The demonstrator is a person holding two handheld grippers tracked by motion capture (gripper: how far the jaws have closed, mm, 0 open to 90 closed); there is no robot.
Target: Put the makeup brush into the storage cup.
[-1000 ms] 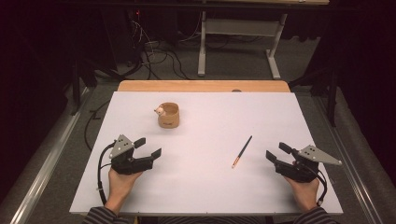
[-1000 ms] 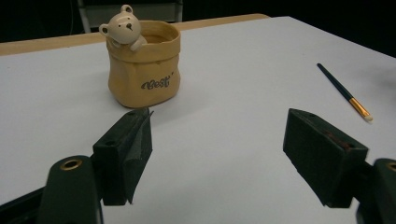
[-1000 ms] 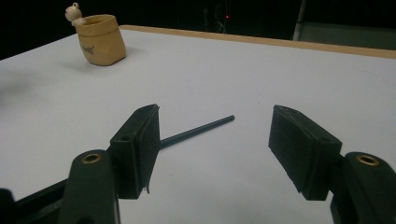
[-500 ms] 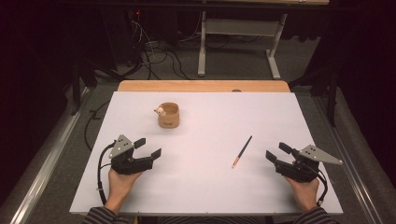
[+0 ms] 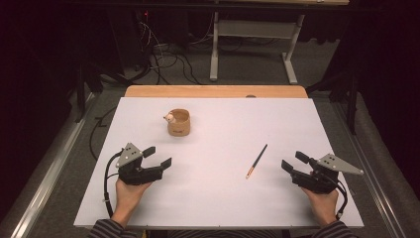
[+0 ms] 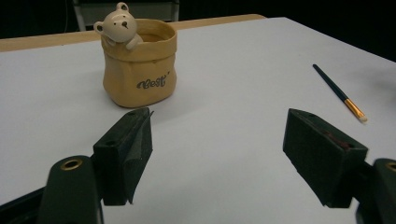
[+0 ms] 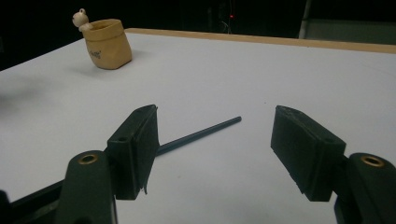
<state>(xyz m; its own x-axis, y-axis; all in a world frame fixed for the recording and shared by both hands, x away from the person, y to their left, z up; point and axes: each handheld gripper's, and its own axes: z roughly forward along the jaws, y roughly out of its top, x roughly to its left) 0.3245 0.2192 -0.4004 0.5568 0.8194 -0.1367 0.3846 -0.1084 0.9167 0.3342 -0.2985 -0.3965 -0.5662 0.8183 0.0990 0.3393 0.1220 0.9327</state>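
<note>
A tan sack-shaped cup point(image 5: 179, 122) with a small bear figure on its rim stands at the middle left of the white table; it also shows in the left gripper view, cup point(image 6: 139, 64), and far off in the right gripper view, cup point(image 7: 107, 43). A thin dark paintbrush point(image 5: 256, 161) lies flat to the right of centre, its light tip toward me. My left gripper point(image 5: 157, 156) rests near the front left, open and empty, pointing toward the cup. My right gripper point(image 5: 295, 161) rests at the front right, open and empty, with the paintbrush point(image 7: 201, 134) lying just beyond its jaws.
The white sheet point(image 5: 223, 119) covers a wooden table whose far edge point(image 5: 213, 91) shows as a bare strip. Beyond it are a dark floor, cables and a desk frame point(image 5: 252, 44). Cables trail from both grippers.
</note>
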